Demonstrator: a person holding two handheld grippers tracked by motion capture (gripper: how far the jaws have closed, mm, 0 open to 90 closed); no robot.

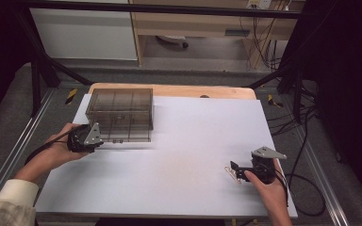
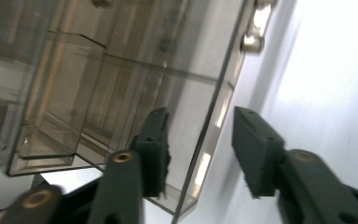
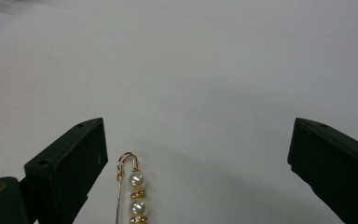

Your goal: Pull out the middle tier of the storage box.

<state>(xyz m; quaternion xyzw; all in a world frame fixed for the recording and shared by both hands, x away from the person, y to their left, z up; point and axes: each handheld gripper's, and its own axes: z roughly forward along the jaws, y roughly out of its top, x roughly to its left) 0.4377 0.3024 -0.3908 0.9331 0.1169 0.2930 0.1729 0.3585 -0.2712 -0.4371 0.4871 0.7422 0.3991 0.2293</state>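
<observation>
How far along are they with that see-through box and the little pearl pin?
Early days. Nothing looks finished: the smoky transparent plastic compartment box looks empty. In hand: the left gripper has its fingers open astride the box's front edge, not pressing it. The right gripper is open around the gold pin with white pearls, which lies on the white table sheet. Left: probably picking up the pin and boxing it.

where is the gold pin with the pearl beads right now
The gold pearl-beaded pin lies on the white table sheet at the right side, between the open right gripper jaws, nearer one jaw.

High view looks down over the white table (image 1: 179, 141); both gripper views skim it close.
</observation>
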